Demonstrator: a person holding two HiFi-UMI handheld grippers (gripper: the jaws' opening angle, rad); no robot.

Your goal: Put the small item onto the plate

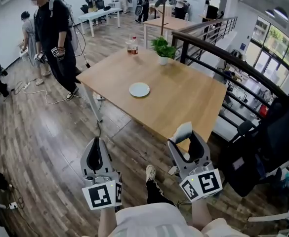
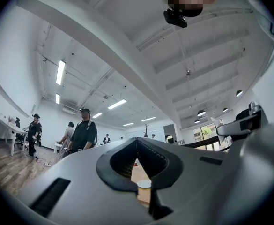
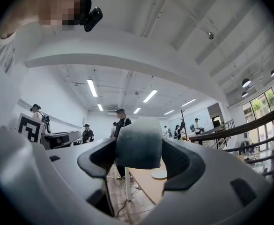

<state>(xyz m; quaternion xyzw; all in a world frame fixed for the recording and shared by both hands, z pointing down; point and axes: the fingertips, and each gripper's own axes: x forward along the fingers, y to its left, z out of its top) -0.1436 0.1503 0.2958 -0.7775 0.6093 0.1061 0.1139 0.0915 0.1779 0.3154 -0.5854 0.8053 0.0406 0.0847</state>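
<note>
A white round plate [image 1: 139, 89] lies near the middle of the wooden table [image 1: 193, 102]; in the right gripper view the plate [image 3: 159, 174] shows low, past the jaws. My right gripper [image 1: 185, 138] is held over the floor just short of the table's near corner, shut on the small item [image 1: 182, 130], a pale grey-white soft block. That item [image 3: 139, 143] fills the gap between the right gripper's [image 3: 140, 159] jaws. My left gripper [image 1: 96, 144] hangs over the floor to the left, jaws together with nothing in them; in its own view the left gripper [image 2: 137, 146] shows only a thin slit.
A potted plant [image 1: 163, 48] and two cups [image 1: 131, 46] stand at the table's far edge. A person in black [image 1: 55, 33] stands left of the table, others farther back. A dark railing [image 1: 218, 53] runs along the right. A black chair [image 1: 272, 142] sits at right.
</note>
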